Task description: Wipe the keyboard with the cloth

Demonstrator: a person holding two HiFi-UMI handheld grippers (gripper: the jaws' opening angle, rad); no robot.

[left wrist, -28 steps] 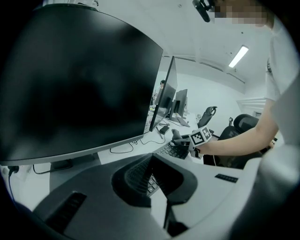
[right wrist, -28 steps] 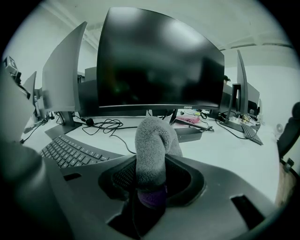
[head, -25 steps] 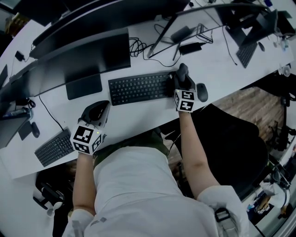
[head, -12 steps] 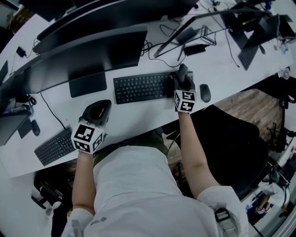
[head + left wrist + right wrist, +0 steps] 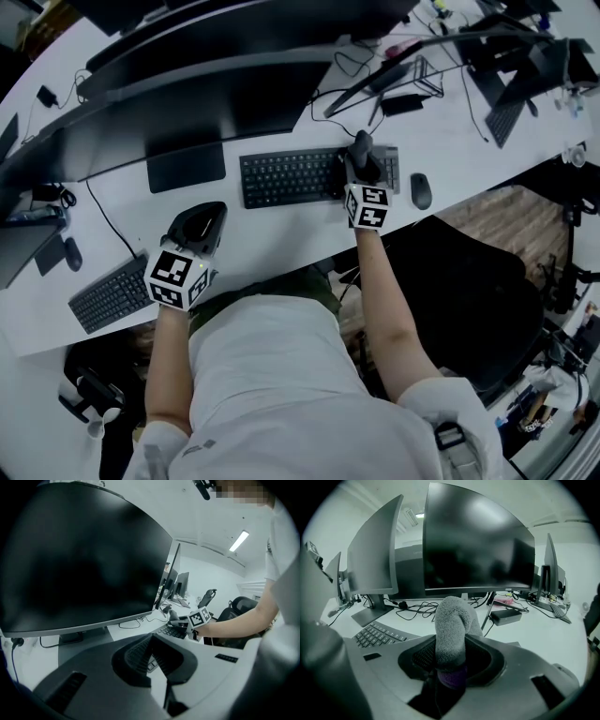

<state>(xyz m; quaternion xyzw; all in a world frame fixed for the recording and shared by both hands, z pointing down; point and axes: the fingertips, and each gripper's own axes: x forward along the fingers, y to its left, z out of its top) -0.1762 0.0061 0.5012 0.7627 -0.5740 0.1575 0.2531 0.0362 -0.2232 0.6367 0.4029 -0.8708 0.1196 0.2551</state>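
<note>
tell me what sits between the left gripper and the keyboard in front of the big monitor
Nothing: only a bare strip of white desk lies between the left gripper and the keyboard. The head view shows this.

Cloth point(image 5: 451, 620): grey, nubbly pile, with a purple band low down, pinched between the dark grey fingers of the right gripper point(image 5: 449, 656). Keyboard point(image 5: 291, 178) under those fingers: black, pale key legends. Desk point(image 5: 281, 239): white. Left gripper point(image 5: 153, 637): dark grey fingers. Each gripper carries a cube of black-and-white square markers. Mouse point(image 5: 421, 190), just right of the cloth-bearing fingers: black. Monitor point(image 5: 478, 541) beyond them: black screen. Cables point(image 5: 417, 609): black.
</note>
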